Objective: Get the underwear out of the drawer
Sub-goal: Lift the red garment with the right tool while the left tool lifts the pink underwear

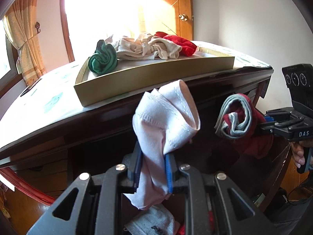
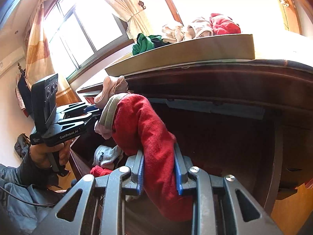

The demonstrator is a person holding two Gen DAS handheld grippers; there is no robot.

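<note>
Left gripper (image 1: pixel 152 168) is clamped on pale pink underwear (image 1: pixel 166 121), the cloth bunching up above the blue pads and hanging out below. Right gripper (image 2: pixel 159 171) pinches a red pair (image 2: pixel 148 129) the same way. Both are held up just below the tray (image 1: pixel 156 78) of clothes on top.

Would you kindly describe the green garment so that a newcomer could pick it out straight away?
Start at the dark wooden dresser and look at the shallow cardboard tray resting on its top. The green garment lies bunched at the tray's left end, beside the cream clothes. It is the only green piece there; the red one sits at the opposite end.
</note>
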